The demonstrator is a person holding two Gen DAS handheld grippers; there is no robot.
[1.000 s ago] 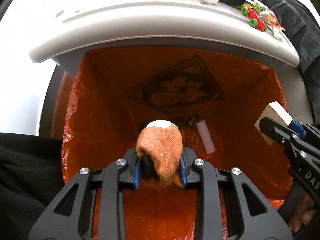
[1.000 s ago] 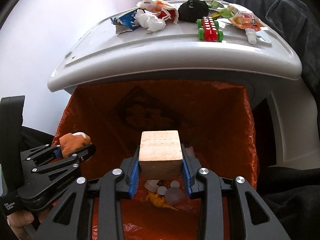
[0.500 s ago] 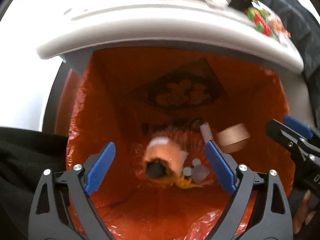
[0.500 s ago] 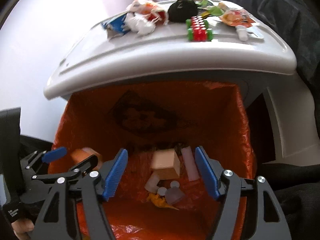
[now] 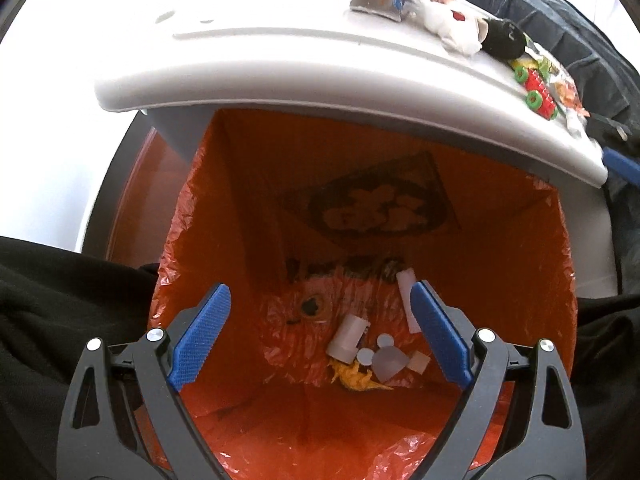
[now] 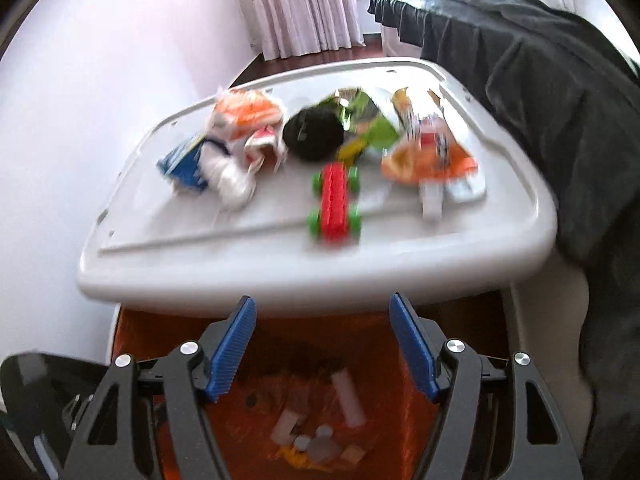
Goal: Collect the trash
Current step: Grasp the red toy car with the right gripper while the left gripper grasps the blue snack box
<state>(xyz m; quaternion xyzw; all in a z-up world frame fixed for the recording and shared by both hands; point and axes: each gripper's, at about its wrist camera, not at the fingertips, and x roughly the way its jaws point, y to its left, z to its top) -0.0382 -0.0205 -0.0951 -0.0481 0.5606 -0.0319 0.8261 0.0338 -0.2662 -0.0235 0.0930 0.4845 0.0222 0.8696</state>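
Note:
My left gripper [image 5: 319, 291] hangs open over the bin's orange bag [image 5: 500, 280], nothing between its blue pads. On the bag floor lie an orange sock [image 5: 313, 306], a small wood block [image 5: 418, 361], a white tube [image 5: 347, 338], a white stick [image 5: 407, 294] and a yellow scrap [image 5: 358, 378]. My right gripper [image 6: 322, 303] is open and empty above the bin's far edge. Beyond it, the white lid [image 6: 260, 268] carries a red toy car [image 6: 336, 204], a black lump [image 6: 314, 136], a white wad [image 6: 232, 178], a blue packet [image 6: 182, 164] and orange and green wrappers [image 6: 428, 156].
A dark cloth [image 6: 560, 100] hangs right of the lid. A white wall [image 6: 60, 140] stands to the left, curtains [image 6: 300, 4] behind. A person's dark sleeve [image 5: 60, 300] lies at the bin's left rim. The left gripper's body [image 6: 44, 400] shows blurred low left in the right wrist view.
Both grippers opened. The sock and the wood block fell into the bag. The right gripper rose and now looks over the lid; the left stayed over the bin.

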